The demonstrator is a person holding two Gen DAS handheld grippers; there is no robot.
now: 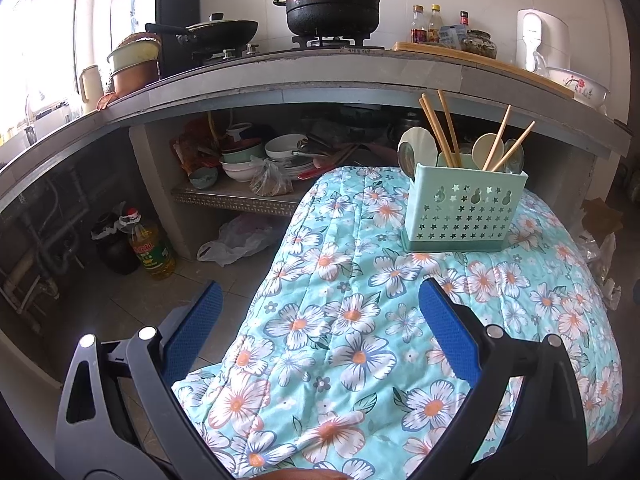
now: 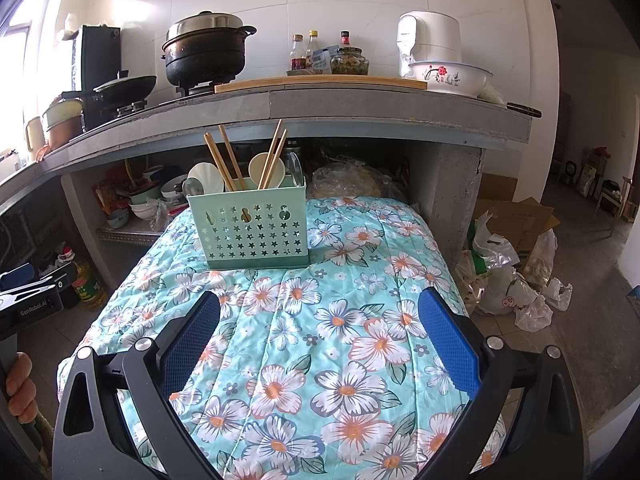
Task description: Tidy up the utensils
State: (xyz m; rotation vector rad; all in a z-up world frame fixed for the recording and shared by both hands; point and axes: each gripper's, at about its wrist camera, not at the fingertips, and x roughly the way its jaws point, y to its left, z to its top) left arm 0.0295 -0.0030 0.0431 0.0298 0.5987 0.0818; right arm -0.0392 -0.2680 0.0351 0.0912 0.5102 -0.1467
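Daylight poured in from a window [image 1: 36, 40] at left, blown out to white glare. The shelf recess [image 1: 248, 156] under the desk lay dim. Both fisheye views curved strongly, darkening at the corners; focus stayed sharp.

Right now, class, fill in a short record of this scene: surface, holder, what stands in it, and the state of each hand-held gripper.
surface: floral quilt spread over a raised surface
holder: mint green utensil caddy with star cut-outs, upright on the quilt
contents: wooden chopsticks, pale spoons and metal spoons, all standing handle-down or bowl-up
loose utensils on quilt: none visible
left hand-held gripper: open, empty, hovering over the quilt's left edge
right hand-held gripper: open, empty, facing the caddy
background: counter with black pot
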